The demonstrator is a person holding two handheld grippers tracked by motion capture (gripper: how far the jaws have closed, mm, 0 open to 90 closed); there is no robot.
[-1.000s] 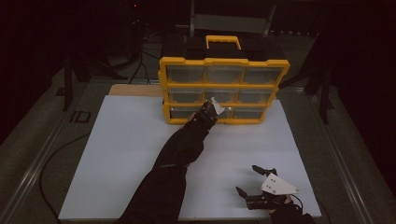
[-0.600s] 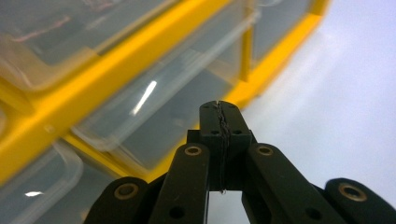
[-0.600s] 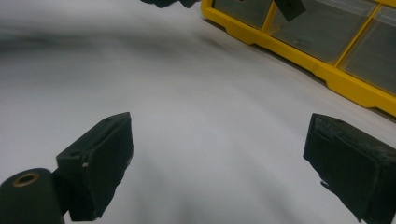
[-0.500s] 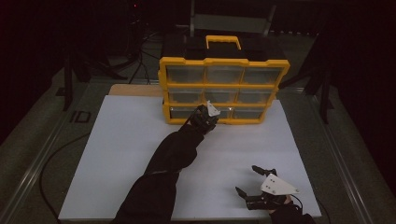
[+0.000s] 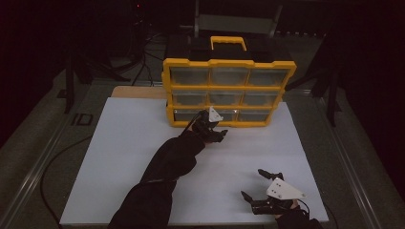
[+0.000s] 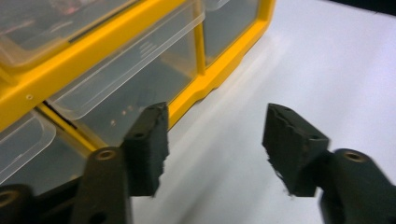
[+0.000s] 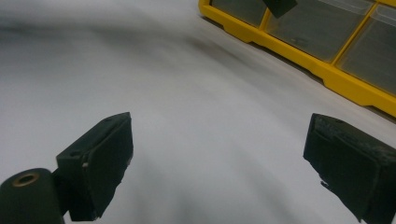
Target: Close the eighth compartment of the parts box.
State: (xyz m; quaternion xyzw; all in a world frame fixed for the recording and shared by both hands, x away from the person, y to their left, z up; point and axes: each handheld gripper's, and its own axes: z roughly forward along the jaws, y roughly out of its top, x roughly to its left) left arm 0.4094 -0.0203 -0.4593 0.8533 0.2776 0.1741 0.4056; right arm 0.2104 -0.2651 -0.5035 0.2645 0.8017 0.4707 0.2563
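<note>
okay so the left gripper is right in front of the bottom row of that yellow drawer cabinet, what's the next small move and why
Probably draw the left gripper back a little from the yellow drawer cabinet. Its jaws have just been opening with nothing between them, and the bottom drawer sits in its slot, so that drawer looks finished.

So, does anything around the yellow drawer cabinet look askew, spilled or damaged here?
One small thing: in the left gripper view, a bottom-row clear drawer of the yellow cabinet sits slightly proud of the frame, not pushed flush. The left gripper is open just in front of it, jaws having just opened with nothing between them. No spill or damage shows.
</note>
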